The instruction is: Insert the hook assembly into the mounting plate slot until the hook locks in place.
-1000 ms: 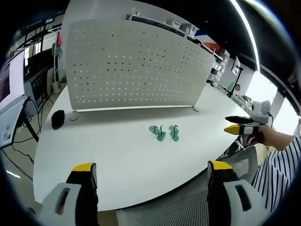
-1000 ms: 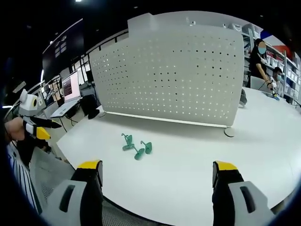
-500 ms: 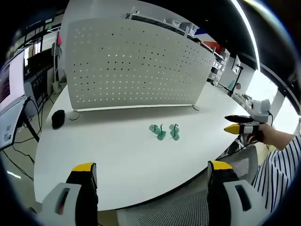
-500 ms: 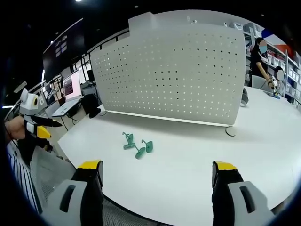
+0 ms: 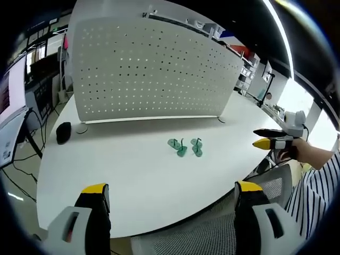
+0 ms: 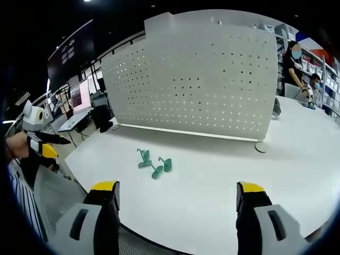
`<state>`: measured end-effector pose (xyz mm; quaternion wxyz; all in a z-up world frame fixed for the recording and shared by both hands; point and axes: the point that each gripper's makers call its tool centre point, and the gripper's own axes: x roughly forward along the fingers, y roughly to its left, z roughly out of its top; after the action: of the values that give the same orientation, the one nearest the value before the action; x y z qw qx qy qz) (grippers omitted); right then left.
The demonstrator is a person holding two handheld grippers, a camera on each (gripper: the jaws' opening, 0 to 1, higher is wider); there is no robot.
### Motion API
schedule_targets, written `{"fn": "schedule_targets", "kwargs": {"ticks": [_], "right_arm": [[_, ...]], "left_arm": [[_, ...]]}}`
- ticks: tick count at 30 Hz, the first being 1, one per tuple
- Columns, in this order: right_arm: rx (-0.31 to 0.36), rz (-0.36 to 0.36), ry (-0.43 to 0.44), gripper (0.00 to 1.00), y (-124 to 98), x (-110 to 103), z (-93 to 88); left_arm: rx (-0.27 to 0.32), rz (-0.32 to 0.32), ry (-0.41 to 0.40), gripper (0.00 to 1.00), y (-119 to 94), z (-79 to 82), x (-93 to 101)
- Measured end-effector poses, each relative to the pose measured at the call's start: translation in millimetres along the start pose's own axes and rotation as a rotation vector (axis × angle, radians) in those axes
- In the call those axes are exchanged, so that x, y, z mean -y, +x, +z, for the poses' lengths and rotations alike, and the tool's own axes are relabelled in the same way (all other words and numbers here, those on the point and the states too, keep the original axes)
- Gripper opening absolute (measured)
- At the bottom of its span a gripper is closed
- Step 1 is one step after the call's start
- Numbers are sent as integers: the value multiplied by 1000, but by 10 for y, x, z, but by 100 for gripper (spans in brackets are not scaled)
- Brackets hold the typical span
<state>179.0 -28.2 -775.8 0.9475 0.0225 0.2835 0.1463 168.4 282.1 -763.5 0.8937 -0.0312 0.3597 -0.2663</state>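
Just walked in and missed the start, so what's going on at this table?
A person holds a hand-held gripper in each hand at the edge of a white table. Both the left gripper and the right gripper are open and hold nothing. Small green hook parts lie loose together on the tabletop, in front of an upright perforated panel. Nothing is grasped, and no part is in the panel yet.
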Motion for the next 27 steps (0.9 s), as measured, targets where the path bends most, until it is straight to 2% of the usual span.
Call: {"fn": "schedule_targets", "kwargs": {"ticks": [2, 4, 9, 18, 27], "right_arm": [[0, 3, -1, 84, 11, -1, 6], [28, 23, 21, 83, 28, -35, 62], [9, 34, 16, 78, 101, -53, 58], [-21, 75, 1, 59, 250, -108, 42], [-46, 117, -9, 46, 407, -219, 15]], "left_arm": [[-7, 2, 2, 100, 9, -8, -13], [-8, 2, -1, 100, 18, -7, -26], [-15, 0, 0, 100, 39, -12, -32], [-30, -9, -2, 100, 82, -45, -19], [-50, -17, 1, 99, 103, -91, -19]]}}
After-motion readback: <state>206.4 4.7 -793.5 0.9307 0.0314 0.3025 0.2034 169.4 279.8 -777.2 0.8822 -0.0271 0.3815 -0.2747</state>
